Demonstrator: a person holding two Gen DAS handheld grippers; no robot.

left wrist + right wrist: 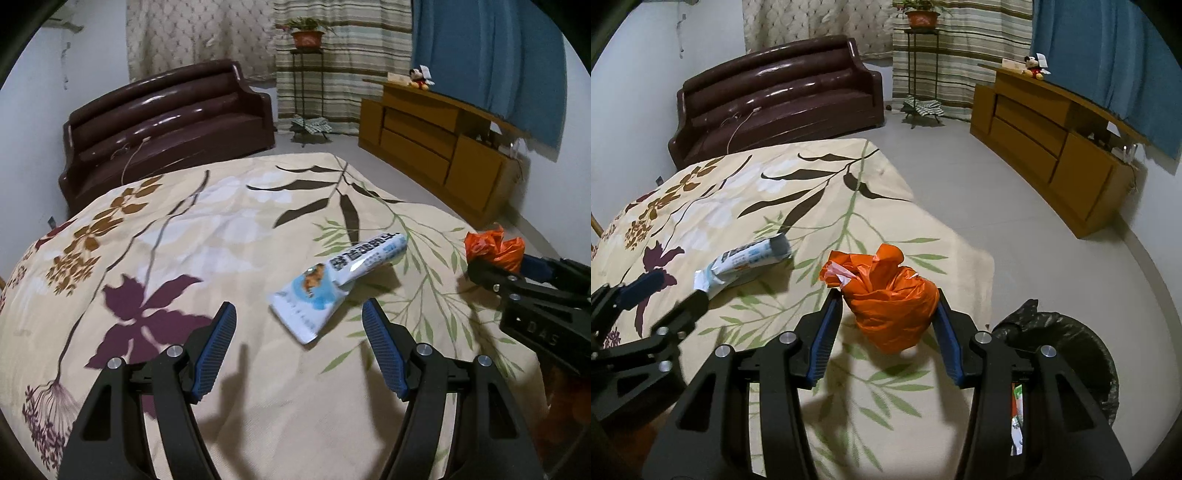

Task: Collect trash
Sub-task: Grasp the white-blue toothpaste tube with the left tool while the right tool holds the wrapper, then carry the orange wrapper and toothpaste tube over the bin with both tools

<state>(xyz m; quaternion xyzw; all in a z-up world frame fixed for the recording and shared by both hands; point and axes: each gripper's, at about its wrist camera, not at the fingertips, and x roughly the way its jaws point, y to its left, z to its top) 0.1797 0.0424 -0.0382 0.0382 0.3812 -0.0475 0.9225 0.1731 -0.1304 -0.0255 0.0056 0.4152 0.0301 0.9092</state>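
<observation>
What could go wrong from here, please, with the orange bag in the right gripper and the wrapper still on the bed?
The right gripper pinches the crumpled orange bag only by its sides, so the slick plastic might slip out before it reaches the black-lined bin. The left gripper stands open short of the flat wrapper, and closing there could catch the bedspread instead. The two grippers are close together and could bump.

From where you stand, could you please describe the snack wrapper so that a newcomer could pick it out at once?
Start at the bed with the floral bedspread. The snack wrapper lies flat on it, ahead of the open left hand-held gripper. It is long, white and pale blue with dark lettering, unlike the crumpled orange bag held in the right hand-held gripper.
</observation>
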